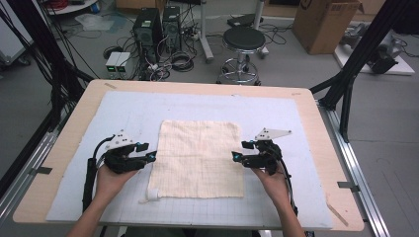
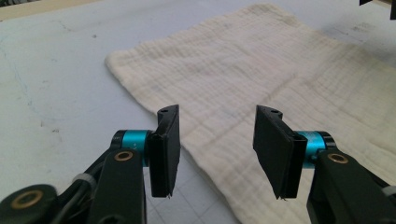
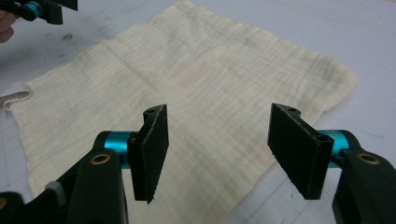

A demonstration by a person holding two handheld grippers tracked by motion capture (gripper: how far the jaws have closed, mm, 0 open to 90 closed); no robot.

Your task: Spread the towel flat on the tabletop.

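We are working with one cream cloth [image 1: 197,158], lying flat on the grey mat [image 1: 123,106] in the middle of the desk [image 1: 79,111]. Our left tongs [image 1: 151,156] are hovering at its left edge and our right tongs [image 1: 236,156] at its right edge, both standing open with nothing between the pads. We are judging the cloth light, soft and limp, so it will sag when lifted; pinching an edge or corner looks best.
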